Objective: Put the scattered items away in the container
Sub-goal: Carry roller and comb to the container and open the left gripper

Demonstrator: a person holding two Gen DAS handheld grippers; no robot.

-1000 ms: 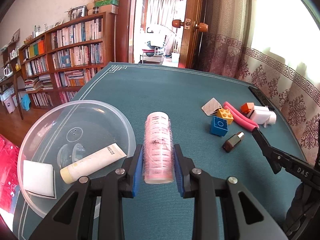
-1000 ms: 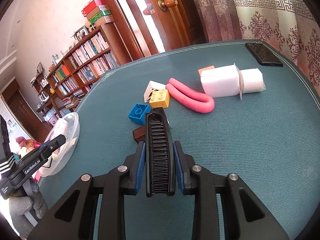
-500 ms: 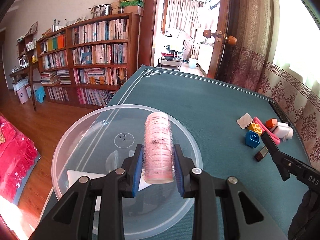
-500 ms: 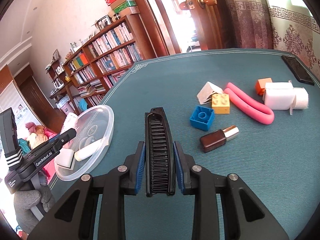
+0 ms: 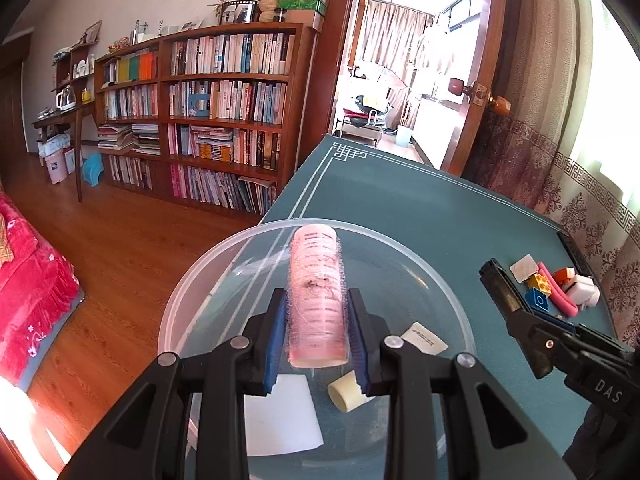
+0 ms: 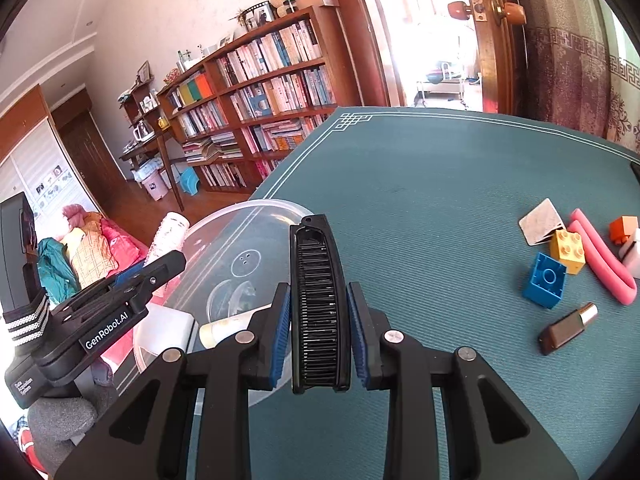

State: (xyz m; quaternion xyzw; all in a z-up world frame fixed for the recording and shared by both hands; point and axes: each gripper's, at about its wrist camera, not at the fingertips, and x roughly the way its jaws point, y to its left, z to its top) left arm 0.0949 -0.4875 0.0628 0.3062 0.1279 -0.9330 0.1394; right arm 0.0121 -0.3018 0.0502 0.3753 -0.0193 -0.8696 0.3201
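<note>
I have two things in my claws. My left claw point(image 5: 316, 332) is pinching the pink hair roller point(image 5: 317, 296) and holds it over the clear bowl point(image 5: 448, 292), which sits at the tabletop point(image 6: 440, 184) edge. My right claw point(image 6: 318, 334) is pinching the black comb point(image 6: 318, 304), and its tip reaches just over the bowl rim.

What could go wrong? The bowl is right by the edge, with the floor below. If I bump it with a claw, it might slide off. The roller is round, so if I drop it from high up it may bounce or roll out. My two claws are close together, so they could knock each other.

Now I count. In the bowl: one white pad point(image 5: 280, 416), one cream tube point(image 5: 346, 396) and one small white tag point(image 5: 424, 338). There may be more under my claw; I can't see there. On the tabletop: one blue block point(image 6: 545, 280), one yellow block point(image 6: 568, 250), one orange block point(image 6: 623, 229), one pink foam stick point(image 6: 600, 256), one white card point(image 6: 542, 227), one brown little bottle point(image 6: 566, 328), and a white thing point(image 6: 634, 254) cut off at the side.
</note>
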